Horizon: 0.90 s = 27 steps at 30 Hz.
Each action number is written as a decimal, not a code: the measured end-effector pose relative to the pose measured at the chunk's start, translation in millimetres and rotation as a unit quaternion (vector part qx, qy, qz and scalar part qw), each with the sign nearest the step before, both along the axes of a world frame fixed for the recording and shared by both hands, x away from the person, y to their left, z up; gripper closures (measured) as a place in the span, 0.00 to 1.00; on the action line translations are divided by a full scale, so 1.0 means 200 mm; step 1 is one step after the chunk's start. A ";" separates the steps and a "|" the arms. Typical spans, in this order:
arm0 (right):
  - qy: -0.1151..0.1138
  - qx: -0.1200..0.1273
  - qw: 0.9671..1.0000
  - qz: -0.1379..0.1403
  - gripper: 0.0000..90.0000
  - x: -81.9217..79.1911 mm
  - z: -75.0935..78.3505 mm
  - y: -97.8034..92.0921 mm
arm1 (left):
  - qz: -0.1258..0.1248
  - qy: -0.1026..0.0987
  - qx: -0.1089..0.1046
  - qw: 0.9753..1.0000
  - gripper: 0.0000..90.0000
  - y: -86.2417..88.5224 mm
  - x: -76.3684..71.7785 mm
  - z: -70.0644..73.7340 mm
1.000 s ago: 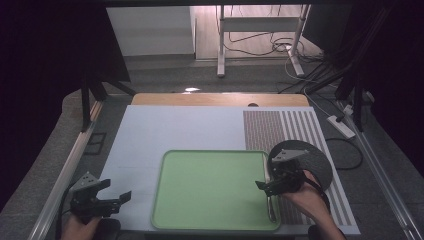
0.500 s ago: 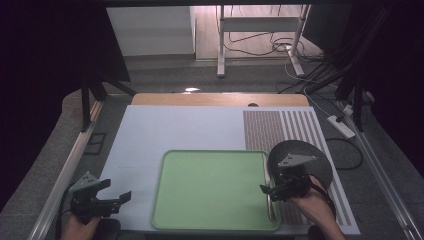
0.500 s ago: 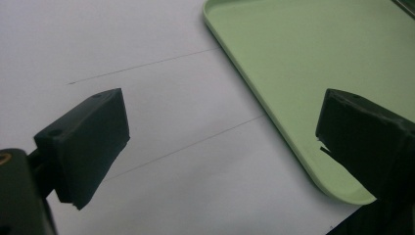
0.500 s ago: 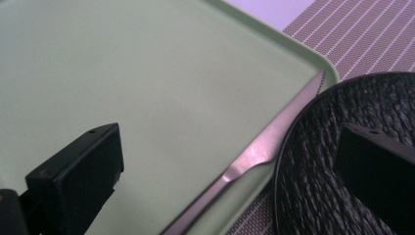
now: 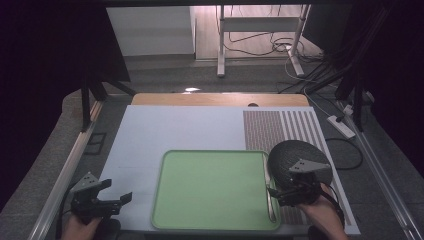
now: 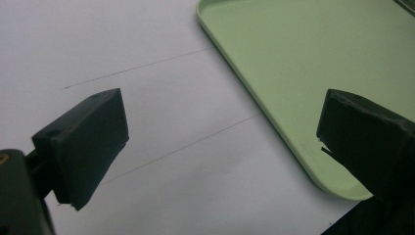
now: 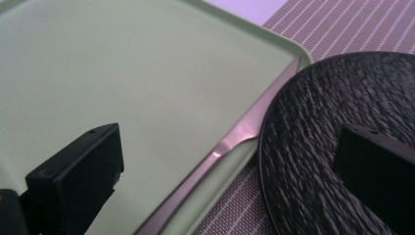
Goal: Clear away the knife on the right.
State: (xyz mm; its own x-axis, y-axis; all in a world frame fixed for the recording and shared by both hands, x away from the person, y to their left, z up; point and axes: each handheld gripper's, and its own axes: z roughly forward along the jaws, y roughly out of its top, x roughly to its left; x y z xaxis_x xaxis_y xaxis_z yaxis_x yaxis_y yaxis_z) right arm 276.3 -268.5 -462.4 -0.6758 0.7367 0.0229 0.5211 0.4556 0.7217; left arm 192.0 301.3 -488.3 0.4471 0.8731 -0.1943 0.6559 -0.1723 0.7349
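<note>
Knife lying inside the green tray along its right rim, black plate just beside on the striped mat, right gripper above knife, jaws released, left gripper over the white tabletop, jaws released.

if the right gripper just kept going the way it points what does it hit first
Most likely the knife lying along the right edge of the green tray. It runs between the open jaws of the right gripper, with the black plate beside it. Depth is unclear, so the plate's rim might come first.
</note>
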 end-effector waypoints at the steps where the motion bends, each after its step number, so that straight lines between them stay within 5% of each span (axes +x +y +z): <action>1: -0.003 0.002 1.000 -0.003 0.00 -0.01 0.00 -0.01 | 0.001 0.000 0.000 1.000 0.06 0.00 0.00 0.00; 27: -0.015 0.019 0.998 -0.061 0.00 -0.15 0.00 -0.19 | -0.003 0.004 0.004 1.000 0.04 -0.01 0.00 0.00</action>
